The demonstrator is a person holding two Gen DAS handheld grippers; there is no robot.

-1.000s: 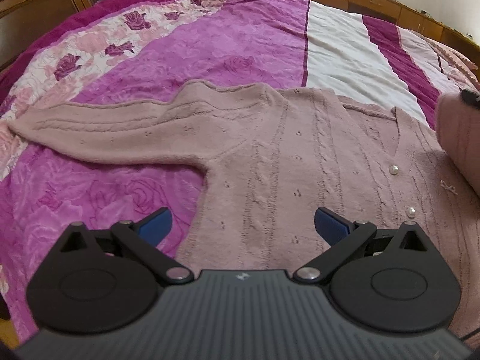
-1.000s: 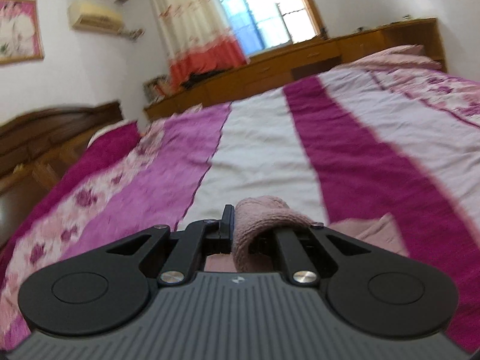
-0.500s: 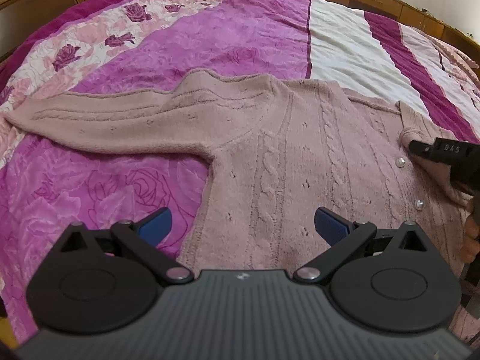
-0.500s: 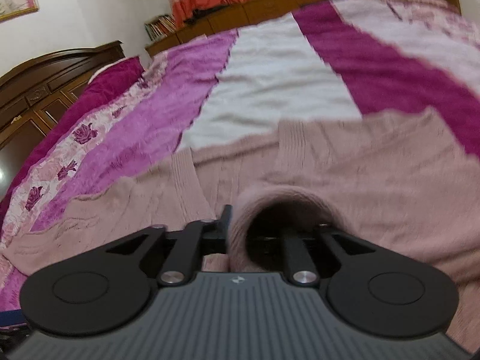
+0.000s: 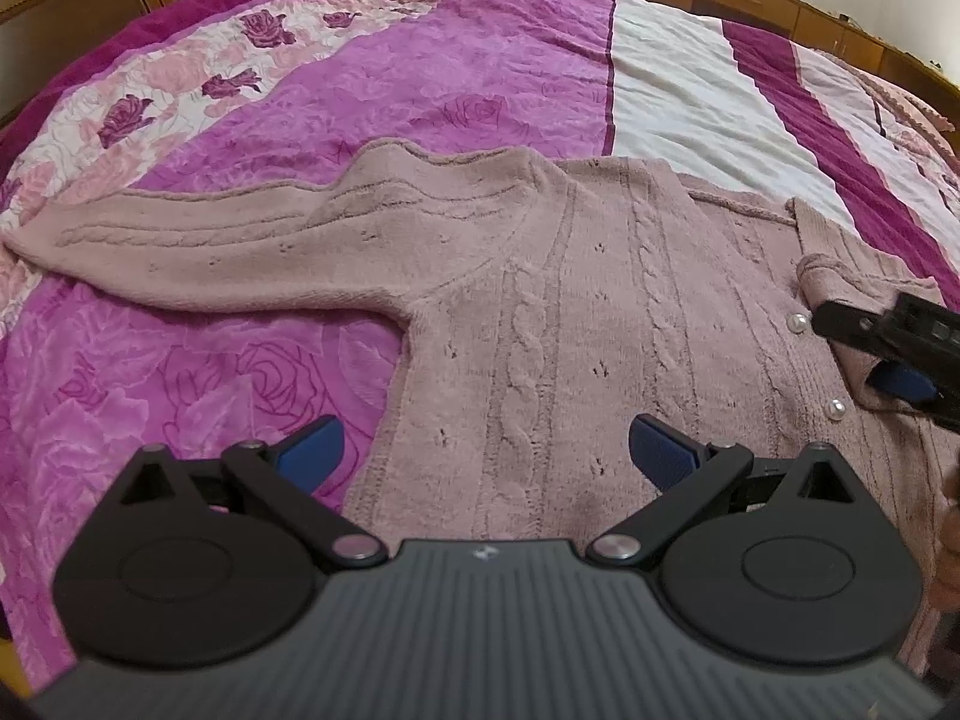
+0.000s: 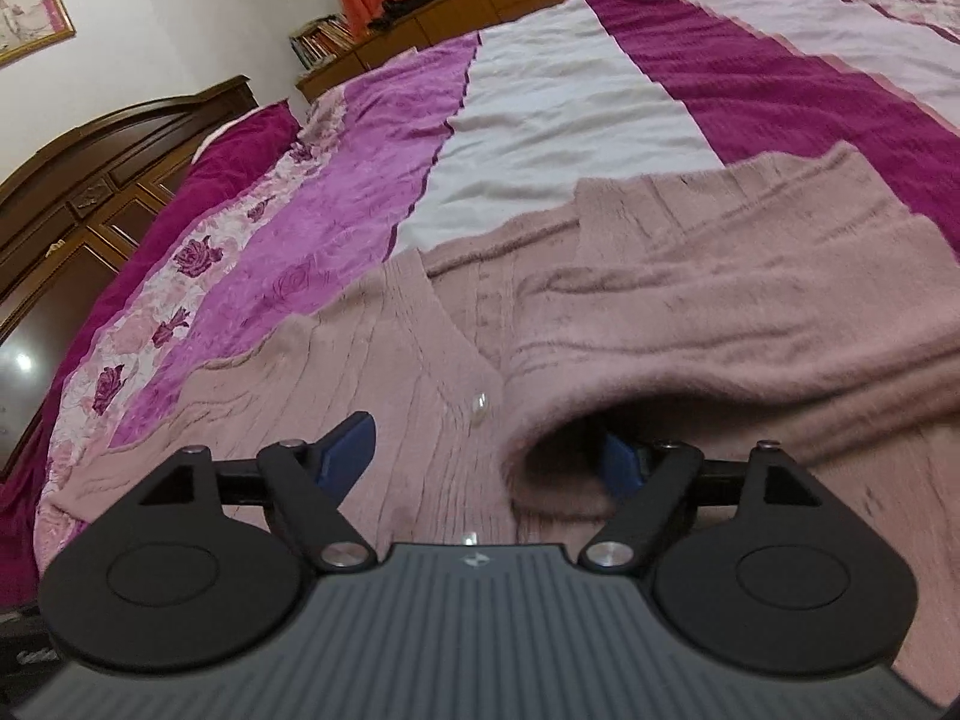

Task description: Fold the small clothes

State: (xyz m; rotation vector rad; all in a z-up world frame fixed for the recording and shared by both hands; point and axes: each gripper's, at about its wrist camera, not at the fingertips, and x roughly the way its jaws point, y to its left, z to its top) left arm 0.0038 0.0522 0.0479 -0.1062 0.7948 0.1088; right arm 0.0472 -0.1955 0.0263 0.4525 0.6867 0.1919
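So, from the left wrist view, the pink cable-knit cardigan (image 5: 576, 324) lies front-up on the striped bedspread (image 5: 678, 90), its body straight ahead of the left gripper (image 5: 483, 450), whose jaws stand wide apart with nothing between them. One sleeve (image 5: 198, 252) is not yet folded; it stretches flat, well out past the jaw on the picture's left side. At the far edge on the other side the right gripper (image 5: 894, 354) sits on the button band by a pearl button (image 5: 799, 321), with the other sleeve's cuff (image 5: 840, 282) laid over the chest beside it. The cardigan's hem is cut off below the gripper body, and so is part of that second sleeve.

From the right wrist view, the right gripper (image 6: 492, 450) has just been opening; its jaws are released, and the cuff (image 6: 570, 414) gapes right by the inner face of one jaw, hiding most of that blue pad (image 6: 618, 468). I judge the first sleeve fold done. The outstretched sleeve and the body folds remain. Whether the cuff still snags on that jaw, I cannot tell.
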